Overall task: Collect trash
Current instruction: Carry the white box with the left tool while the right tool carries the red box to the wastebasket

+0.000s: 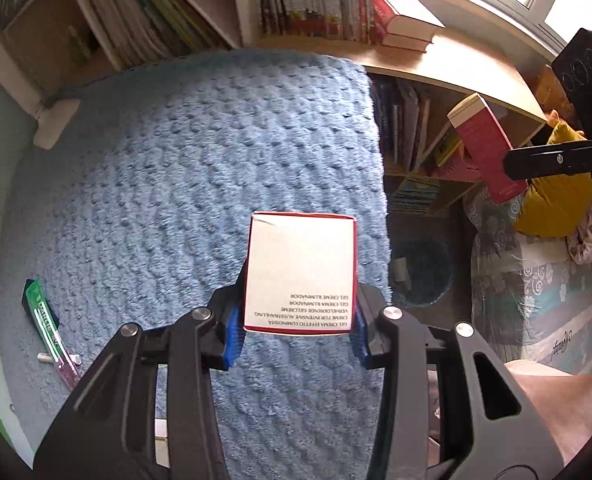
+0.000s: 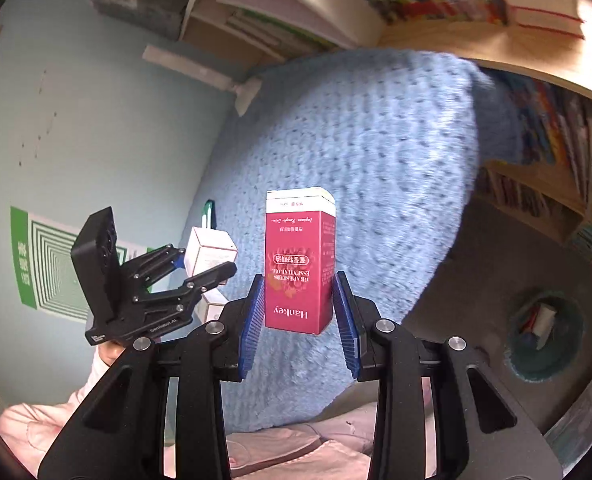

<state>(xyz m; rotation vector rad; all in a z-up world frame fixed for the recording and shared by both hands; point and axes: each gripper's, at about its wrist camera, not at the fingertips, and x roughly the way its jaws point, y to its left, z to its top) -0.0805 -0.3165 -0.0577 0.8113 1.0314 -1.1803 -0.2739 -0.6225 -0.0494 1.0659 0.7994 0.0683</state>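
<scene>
My left gripper is shut on a white carton with red edges, held above the blue blanket. My right gripper is shut on a red and white Hankey carton; that carton also shows in the left wrist view. The left gripper with its white carton shows in the right wrist view. A dark round bin with trash inside stands on the floor beside the bed, also in the right wrist view. A green toothpaste box lies on the blanket at left.
Bookshelves full of books line the far side. A wooden shelf runs above lower shelves. A yellow cushion lies on a patterned bed at right. A pale blue wall with a green poster is at left.
</scene>
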